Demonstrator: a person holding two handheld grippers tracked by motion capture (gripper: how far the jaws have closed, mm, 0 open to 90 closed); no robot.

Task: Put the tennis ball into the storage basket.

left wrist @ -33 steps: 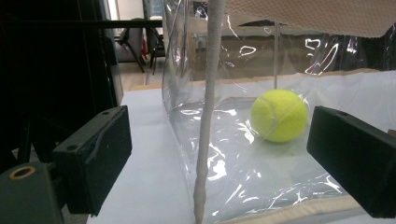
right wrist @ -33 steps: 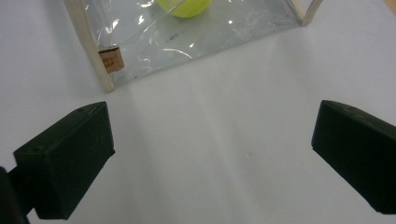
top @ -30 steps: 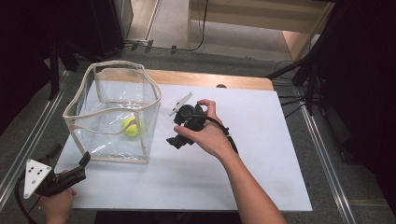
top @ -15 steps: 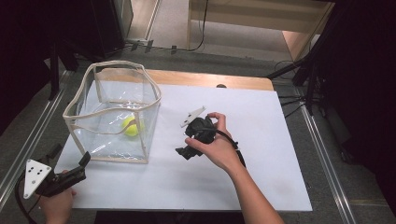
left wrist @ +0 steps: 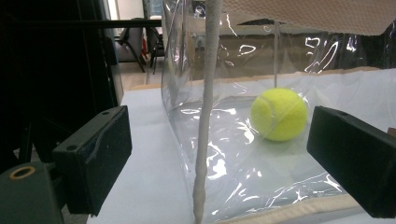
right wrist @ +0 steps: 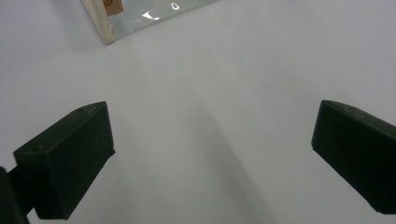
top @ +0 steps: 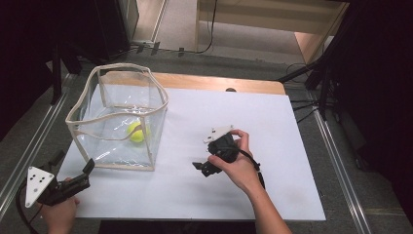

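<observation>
A yellow fuzzy tennis ball (top: pixel 137 131) sits inside the clear plastic box with a cream rim (top: pixel 78 113) on the left of the white worktop (top: pixel 272 122). The left gripper (top: pixel 85 171) waits just near the box's near corner, jaws wide apart. The right gripper (top: pixel 200 166) hangs over the bare middle of the worktop, jaws wide apart too.

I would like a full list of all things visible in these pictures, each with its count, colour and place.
clear bin: one, transparent with beige trim, on the table's left part.
tennis ball: one, yellow-green, inside the clear bin on its floor.
table: one, white top with a wooden strip at the far edge.
left gripper: one, black, jaws open, at the near left corner, facing the bin's corner seam.
right gripper: one, black, jaws open, above bare table right of the bin.
</observation>
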